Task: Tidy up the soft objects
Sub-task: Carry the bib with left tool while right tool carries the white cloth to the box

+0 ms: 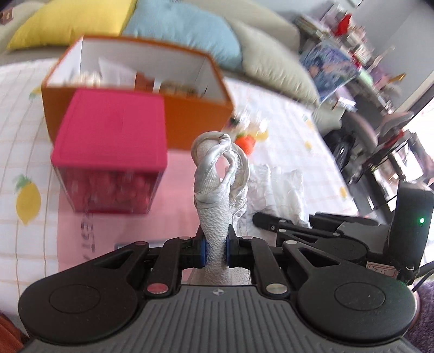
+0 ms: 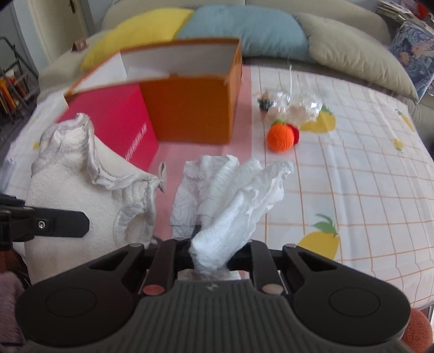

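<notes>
**Both grippers pinching white cloth above the bed**

Left wrist view, left to right: a pink box (image 1: 108, 152) with a see-through lower part stands on the bedspread (image 1: 21, 135), just in front of an open orange box (image 1: 135, 89) that has papers inside. Centre: the left gripper (image 1: 215, 251) has its blue pads pressed onto a white towel (image 1: 217, 190), which rises between them as a narrow twisted bunch with a silvery looped edge at the top. Right of it lies crumpled white cloth, and the right gripper's black body shows at the right edge.

Right wrist view, left to right: the white towel (image 2: 81, 176) hangs in a bulky fold at the left, with one finger (image 2: 62, 224) of the left gripper across it. Behind stand the pink box (image 2: 114, 127) and the orange box (image 2: 190, 108), touching each other. Centre: the right gripper (image 2: 210, 256) is closed on a bunched white tissue (image 2: 238, 195), which fans out upward from the jaws. Further right, toward the pillow end of the bedspread (image 2: 366, 163), an orange knitted ball (image 2: 280, 135) lies next to a clear crinkled plastic wrapper (image 2: 298, 104). Yellow, blue and grey pillows (image 2: 244, 24) line the far edge.
</notes>
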The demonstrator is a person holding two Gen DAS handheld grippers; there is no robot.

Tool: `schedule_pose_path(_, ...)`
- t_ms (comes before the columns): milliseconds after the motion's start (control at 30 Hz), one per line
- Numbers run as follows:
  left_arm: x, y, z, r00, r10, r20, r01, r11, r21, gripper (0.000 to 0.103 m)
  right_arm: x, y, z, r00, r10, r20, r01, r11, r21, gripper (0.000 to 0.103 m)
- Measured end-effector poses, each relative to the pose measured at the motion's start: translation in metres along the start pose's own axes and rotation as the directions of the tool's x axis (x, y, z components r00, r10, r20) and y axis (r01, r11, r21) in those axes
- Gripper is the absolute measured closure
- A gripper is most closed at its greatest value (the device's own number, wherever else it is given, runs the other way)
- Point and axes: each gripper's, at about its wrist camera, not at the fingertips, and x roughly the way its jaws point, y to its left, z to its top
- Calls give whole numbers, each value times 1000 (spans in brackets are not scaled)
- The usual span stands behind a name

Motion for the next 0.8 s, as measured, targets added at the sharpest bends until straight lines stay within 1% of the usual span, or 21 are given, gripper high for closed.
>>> schedule_pose_path(100,-17,-1,19,997,-19,70,18,1000,11,89,-15,2,19,998,31,53,-31,1000,5,89)
schedule_pose_path(200,-31,0,41,989,-15,145,11,1000,28,89,-26,8,43,992,63,113,-62,998,-15,89)
schedule_pose_path(367,-46,1,82,968,39,250,-54,997,54,89,-34,20,93,972,114,206,-104,993,-57,89)
schedule_pose_path(467,-50,4,105,953,65,297,-88,994,66,89,-31,30,121,960,129,247,-109,990,-91,89)
schedule_pose_path(567,-44,10,128,943,96,318,-124,990,69,89,-19,39,146,954,136,266,-110,988,-111,89)
schedule_pose_path(667,-30,16,144,935,144,323,-176,982,71,89,1,46,166,958,138,249,-113,987,-113,89)
schedule_pose_path(733,-17,22,153,937,158,310,-187,980,65,89,18,50,174,964,131,231,-106,987,-120,89)
schedule_pose_path(800,-1,33,160,944,175,280,-197,979,50,89,38,52,179,972,120,202,-95,987,-133,89)
